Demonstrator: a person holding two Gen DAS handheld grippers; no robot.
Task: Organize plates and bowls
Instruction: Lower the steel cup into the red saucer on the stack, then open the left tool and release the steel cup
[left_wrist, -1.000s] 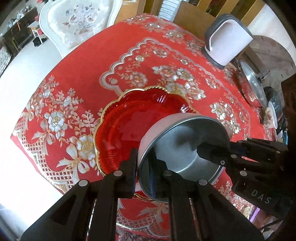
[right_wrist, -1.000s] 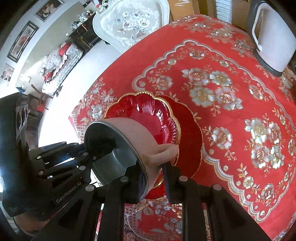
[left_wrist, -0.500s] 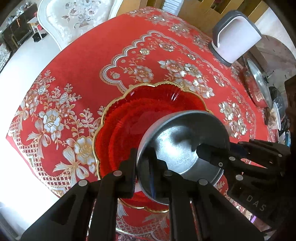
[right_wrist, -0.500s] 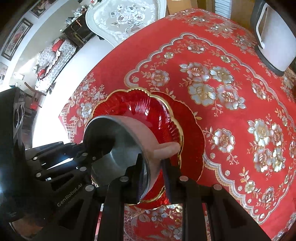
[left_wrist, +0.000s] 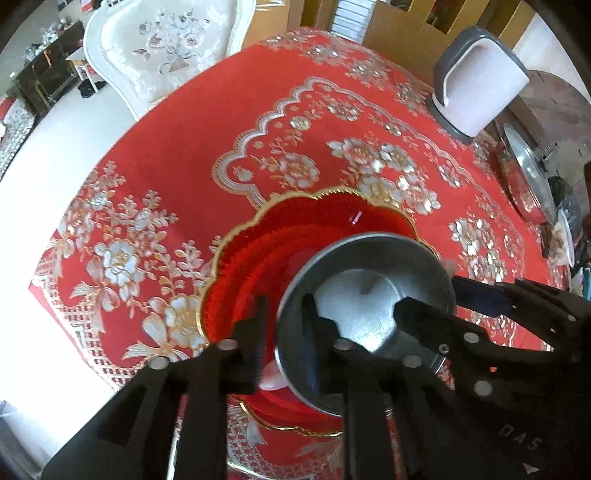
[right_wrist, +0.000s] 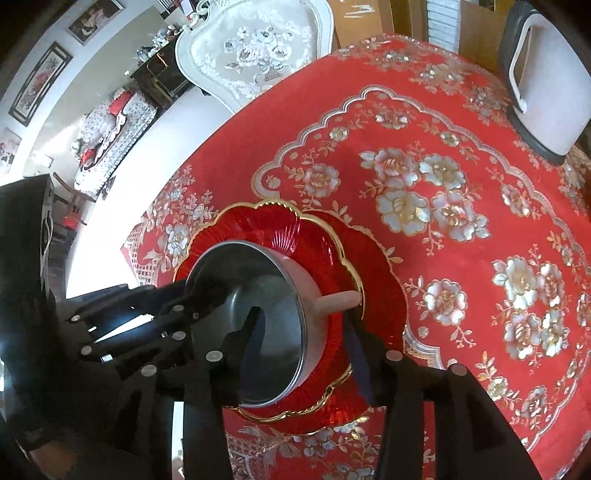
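A steel bowl (left_wrist: 369, 295) with a pink outside and stub handle (right_wrist: 338, 299) rests in a red gold-rimmed scalloped dish (left_wrist: 266, 258), which sits on a wider red plate (right_wrist: 380, 288). My left gripper (left_wrist: 284, 328) straddles the bowl's near rim, one finger inside and one outside, jaws slightly apart. My right gripper (right_wrist: 303, 332) straddles the opposite rim beside the handle, clearly open, its fingers off the bowl wall. Each gripper shows in the other's view: the right gripper (left_wrist: 443, 295), the left gripper (right_wrist: 195, 295).
A red floral tablecloth (left_wrist: 295, 122) covers the round table. A white and grey container (left_wrist: 480, 99) stands at the far right, with a lidded pan (left_wrist: 528, 173) beside it. A white upholstered chair (right_wrist: 255, 55) is behind the table. The table edge (left_wrist: 74, 295) falls away at left.
The bowl came down from a tilt into the red dish. The right jaws spread wide off the rim; the left jaws widened a little.
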